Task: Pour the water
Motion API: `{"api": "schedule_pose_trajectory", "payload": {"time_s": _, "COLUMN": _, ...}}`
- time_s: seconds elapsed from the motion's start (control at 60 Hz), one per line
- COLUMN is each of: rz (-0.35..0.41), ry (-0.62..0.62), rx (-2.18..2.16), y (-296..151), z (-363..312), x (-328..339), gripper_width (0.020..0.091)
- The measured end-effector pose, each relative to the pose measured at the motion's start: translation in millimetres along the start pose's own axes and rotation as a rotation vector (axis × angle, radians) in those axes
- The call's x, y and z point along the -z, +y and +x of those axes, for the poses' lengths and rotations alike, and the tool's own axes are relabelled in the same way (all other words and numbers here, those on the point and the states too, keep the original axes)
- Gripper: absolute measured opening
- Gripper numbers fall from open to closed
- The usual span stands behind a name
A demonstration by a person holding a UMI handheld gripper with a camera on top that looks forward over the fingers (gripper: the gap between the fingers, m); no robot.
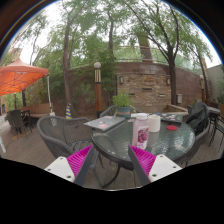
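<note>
A bottle with a pink label stands on a round glass patio table, with a white cup just beside it on the right. My gripper is held back from the table, well short of the bottle. Its two fingers, with magenta pads, stand wide apart and nothing is between them. The bottle lies beyond the right finger.
Grey wicker chairs ring the table, one close ahead of the left finger. A second table sits behind. A brick wall, trees and an orange umbrella stand farther off.
</note>
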State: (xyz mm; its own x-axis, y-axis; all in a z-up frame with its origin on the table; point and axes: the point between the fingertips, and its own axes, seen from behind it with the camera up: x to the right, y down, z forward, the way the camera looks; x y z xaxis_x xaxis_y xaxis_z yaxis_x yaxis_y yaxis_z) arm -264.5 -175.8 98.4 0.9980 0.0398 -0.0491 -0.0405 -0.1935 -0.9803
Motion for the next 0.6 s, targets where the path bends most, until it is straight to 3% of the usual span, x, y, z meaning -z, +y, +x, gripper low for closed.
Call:
{"api": "schedule_pose_trajectory", "payload": {"time_s": 0.183, "rz": 0.021, "ry": 0.108, "rx": 0.032, "y": -10.6, "z": 92.2, "x": -50.7, "gripper_width": 0.0803}}
{"api": "schedule_pose_trajectory", "payload": {"time_s": 0.533, "rz": 0.039, "ry": 0.158, "rx": 0.103, "y": -20.4, "z": 139.2, "x": -147.4, "gripper_width": 0.0808}}
{"api": "schedule_pose_trajectory", "payload": {"time_s": 0.6, "rz": 0.051, "ry": 0.157, "rx": 0.114, "y": -23.7, "z": 144.8, "x": -158.5, "gripper_width": 0.0757}}
